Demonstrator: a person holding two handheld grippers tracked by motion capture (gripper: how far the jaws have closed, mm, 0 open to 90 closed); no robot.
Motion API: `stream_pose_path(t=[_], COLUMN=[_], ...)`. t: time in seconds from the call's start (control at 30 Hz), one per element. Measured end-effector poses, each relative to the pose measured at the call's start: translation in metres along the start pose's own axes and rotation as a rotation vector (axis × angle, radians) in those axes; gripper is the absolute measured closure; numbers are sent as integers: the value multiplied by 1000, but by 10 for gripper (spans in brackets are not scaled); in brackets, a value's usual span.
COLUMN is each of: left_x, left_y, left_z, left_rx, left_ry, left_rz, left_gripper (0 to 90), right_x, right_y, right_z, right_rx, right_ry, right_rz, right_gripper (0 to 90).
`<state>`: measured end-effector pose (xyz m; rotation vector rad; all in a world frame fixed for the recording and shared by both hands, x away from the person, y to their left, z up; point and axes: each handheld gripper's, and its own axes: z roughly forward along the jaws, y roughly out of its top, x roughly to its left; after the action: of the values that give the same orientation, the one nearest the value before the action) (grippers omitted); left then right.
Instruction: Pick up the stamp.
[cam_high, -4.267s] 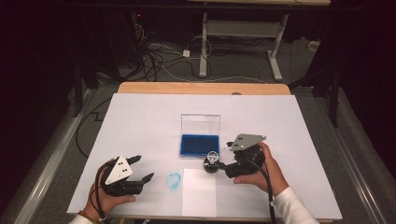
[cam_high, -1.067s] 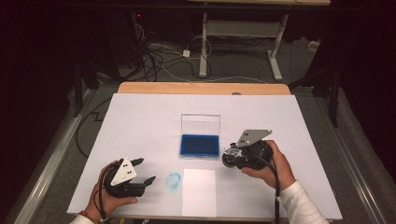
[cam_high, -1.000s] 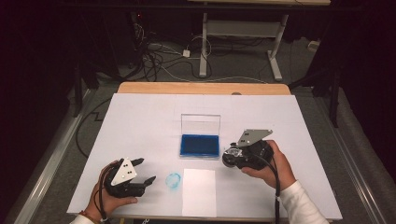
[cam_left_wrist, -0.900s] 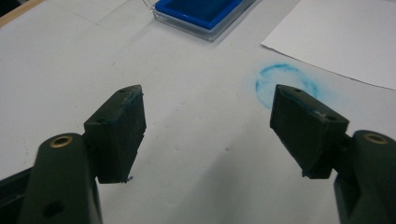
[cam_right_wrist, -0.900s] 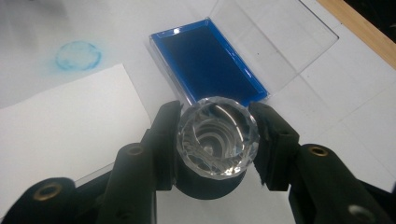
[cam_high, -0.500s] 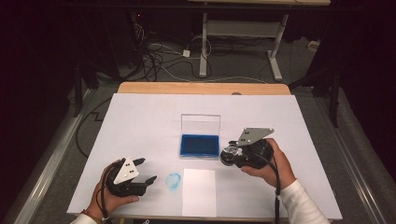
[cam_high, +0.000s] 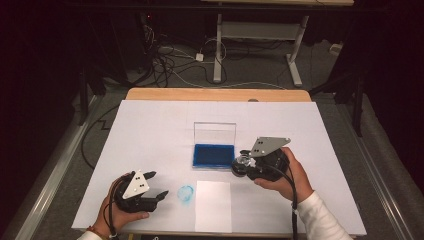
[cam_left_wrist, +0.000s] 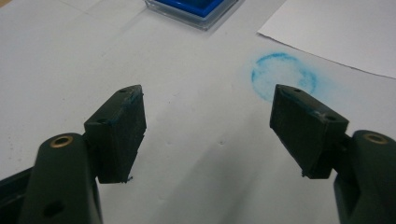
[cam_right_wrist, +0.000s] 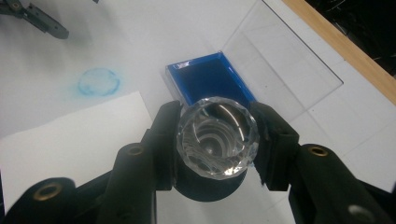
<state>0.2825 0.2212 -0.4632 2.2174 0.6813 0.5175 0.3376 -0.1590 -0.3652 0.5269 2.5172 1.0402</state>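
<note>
High view: right tongs (cam_high: 243, 165) grip a faceted clear glass stamp (cam_high: 244, 161) at the blue ink pad's (cam_high: 213, 155) three o'clock edge; left tongs (cam_high: 156, 186) rest released near the worktop's (cam_high: 150, 125) seven o'clock corner.

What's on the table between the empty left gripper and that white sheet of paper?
A round blue ink mark lies between the left gripper and the sheet of paper, seen in the high view.

Left gripper (cam_high: 156, 186) rests low, fingers (cam_left_wrist: 116, 133) spread; right gripper (cam_high: 242, 165) raised, fingers clamped.
</note>
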Motion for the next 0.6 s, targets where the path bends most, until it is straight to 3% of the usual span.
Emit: stream_pose_path(t=[0.27, 0.6], left_x=[0, -1], left_y=[2, 9], left_z=[5, 5], left_rx=[-2, -25], left_ry=[-16, -16], left_rz=[-16, -5], left_gripper=[260, 242], right_x=[4, 12], right_y=[5, 17], right_z=[1, 10], right_rx=[-16, -33], right_ry=[8, 35], right_rz=[-11, -40], right_gripper=[569, 569])
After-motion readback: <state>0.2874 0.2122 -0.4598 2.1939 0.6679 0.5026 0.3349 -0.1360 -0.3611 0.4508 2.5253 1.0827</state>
